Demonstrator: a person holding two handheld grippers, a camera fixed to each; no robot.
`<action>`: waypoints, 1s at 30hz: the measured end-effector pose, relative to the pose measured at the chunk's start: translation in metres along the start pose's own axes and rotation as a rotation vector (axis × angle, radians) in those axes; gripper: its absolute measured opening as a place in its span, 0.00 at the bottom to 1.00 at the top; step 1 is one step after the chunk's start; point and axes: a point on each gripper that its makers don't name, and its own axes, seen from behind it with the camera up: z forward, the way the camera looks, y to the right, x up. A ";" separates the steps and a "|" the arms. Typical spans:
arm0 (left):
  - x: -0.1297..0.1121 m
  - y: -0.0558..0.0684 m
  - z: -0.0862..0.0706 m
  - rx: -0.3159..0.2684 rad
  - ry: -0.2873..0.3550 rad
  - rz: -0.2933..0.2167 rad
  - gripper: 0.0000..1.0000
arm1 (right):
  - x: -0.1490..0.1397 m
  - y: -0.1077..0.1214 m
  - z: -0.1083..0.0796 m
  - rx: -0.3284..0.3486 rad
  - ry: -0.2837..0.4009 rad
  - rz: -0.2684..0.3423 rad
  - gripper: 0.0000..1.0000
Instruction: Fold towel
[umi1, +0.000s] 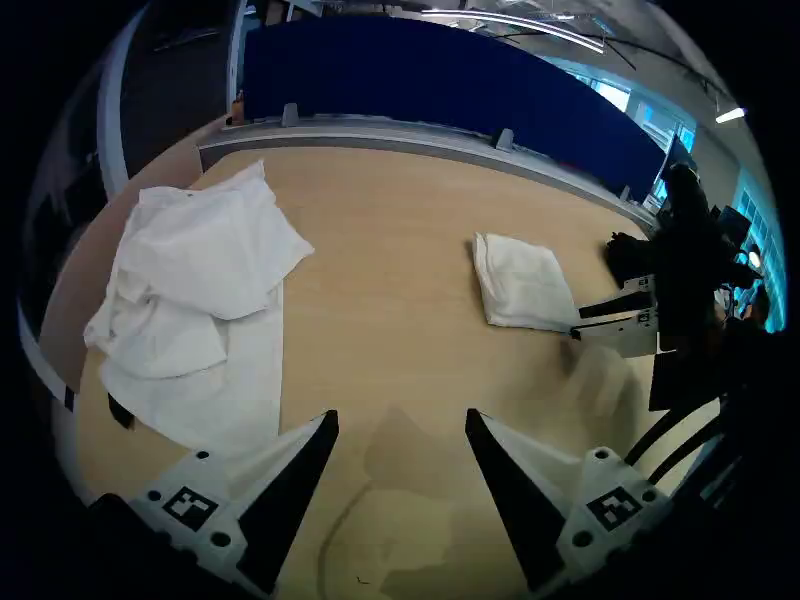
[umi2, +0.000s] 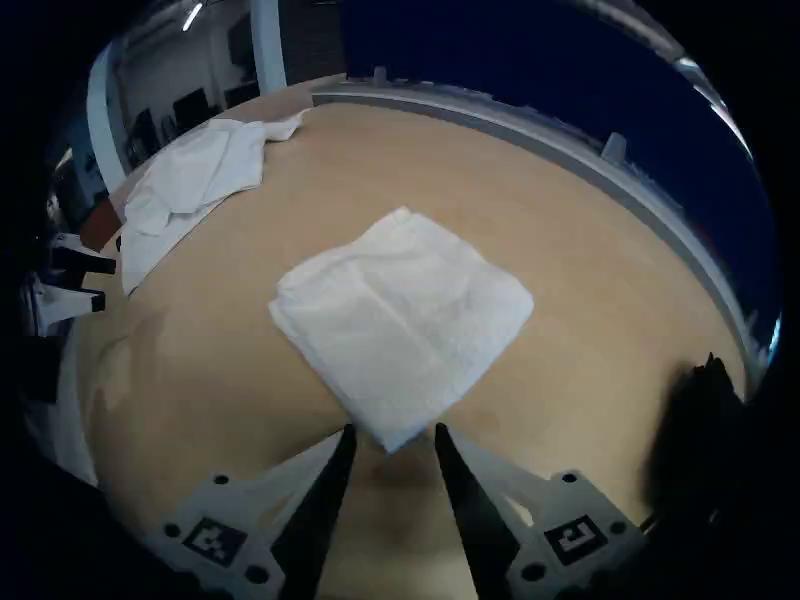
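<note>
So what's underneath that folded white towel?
The wooden tabletop, which shows bare all round the folded towel. The patch directly beneath is covered by the cloth, so anything flat there can't be seen.

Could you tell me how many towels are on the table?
2: a folded towel at the right tongs; a rumpled pile near the table edge, possibly hiding more.

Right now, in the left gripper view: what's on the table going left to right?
Going right: loose pile of white towels → folded towel → right claw, at the folded towel's corner.
</note>
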 end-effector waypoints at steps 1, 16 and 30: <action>0.000 0.000 0.000 0.000 0.000 0.000 0.94 | -0.001 -0.001 0.000 0.003 -0.001 0.006 0.51; -0.003 0.000 0.001 -0.001 -0.004 0.003 0.94 | -0.010 -0.002 0.002 -0.011 0.006 0.048 0.23; -0.002 -0.001 -0.001 0.000 -0.003 0.002 0.94 | 0.005 0.006 -0.012 -0.016 0.048 0.077 0.06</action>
